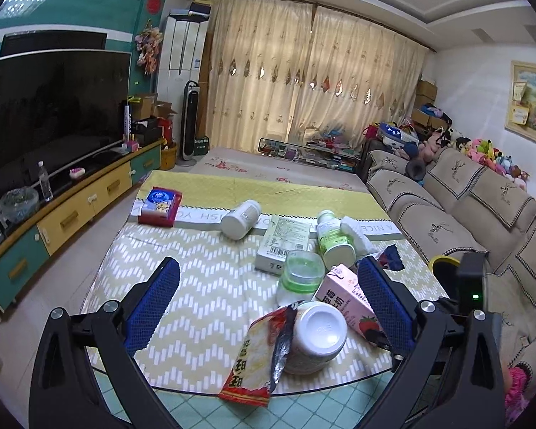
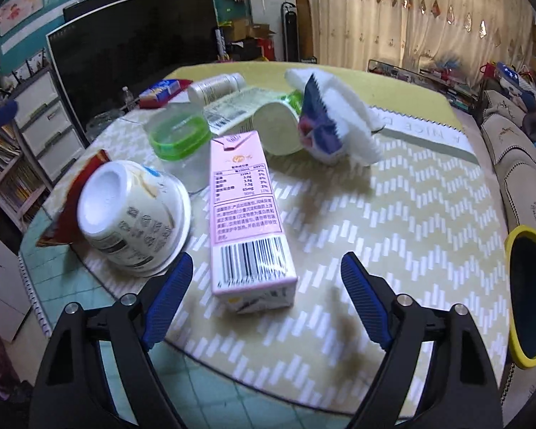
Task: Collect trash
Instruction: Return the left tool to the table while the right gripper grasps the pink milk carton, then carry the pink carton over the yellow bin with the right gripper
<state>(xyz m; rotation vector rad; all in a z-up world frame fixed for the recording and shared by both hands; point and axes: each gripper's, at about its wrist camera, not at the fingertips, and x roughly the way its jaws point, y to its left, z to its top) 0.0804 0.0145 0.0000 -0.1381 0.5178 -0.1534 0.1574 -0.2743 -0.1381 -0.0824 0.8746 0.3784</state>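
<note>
Here, both grippers hold their fingers wide with nothing gripped. The right gripper (image 2: 266, 296) straddles the near end of the pink milk carton (image 2: 248, 211), which lies flat on the tabletop (image 2: 411, 214). The left gripper (image 1: 268, 304) hovers over an overturned white cup (image 1: 318, 336) and a red wrapper (image 1: 253, 357)

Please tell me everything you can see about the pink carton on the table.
The pink carton is a small rectangular drink box, apparently coated paperboard. It lies flat on the patterned tablecloth, its back panel up, showing a nutrition table, printed text and a barcode. A side panel shows a strawberry picture. It looks closed and undented. It lies beside an overturned white cup; whether they touch is unclear. Its near end sits ahead of the open right gripper, which does not touch it.
</note>
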